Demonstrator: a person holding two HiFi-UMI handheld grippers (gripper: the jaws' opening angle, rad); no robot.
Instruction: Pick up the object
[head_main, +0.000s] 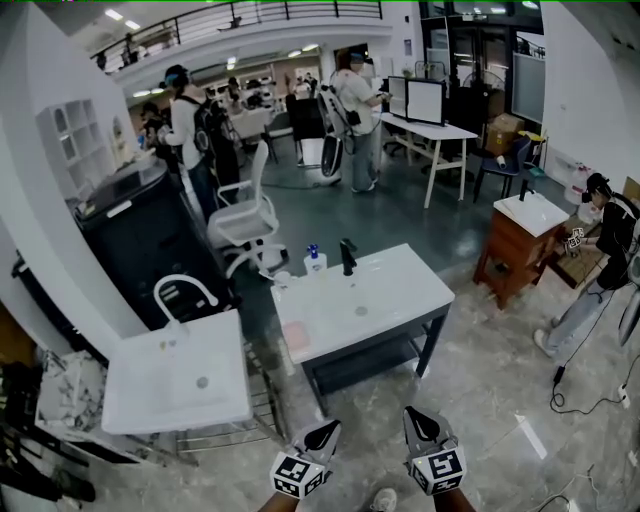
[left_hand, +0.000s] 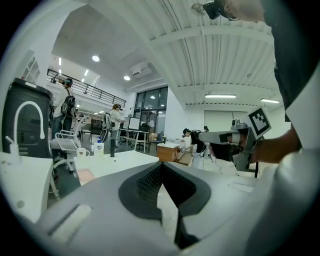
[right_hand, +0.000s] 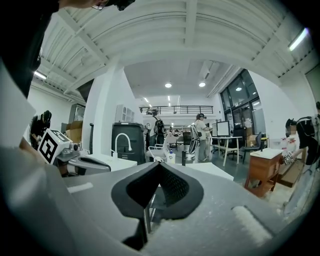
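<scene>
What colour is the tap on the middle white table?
The tap is black, clearest in the head view.

- No word, number or brand can be read anywhere in these views.
- The left marker cube on the left tool and the right marker cube on the right tool show only black-and-white square patterns, no letters.
- The bottle on the white counter is too small in view for any print to be made out.
</scene>
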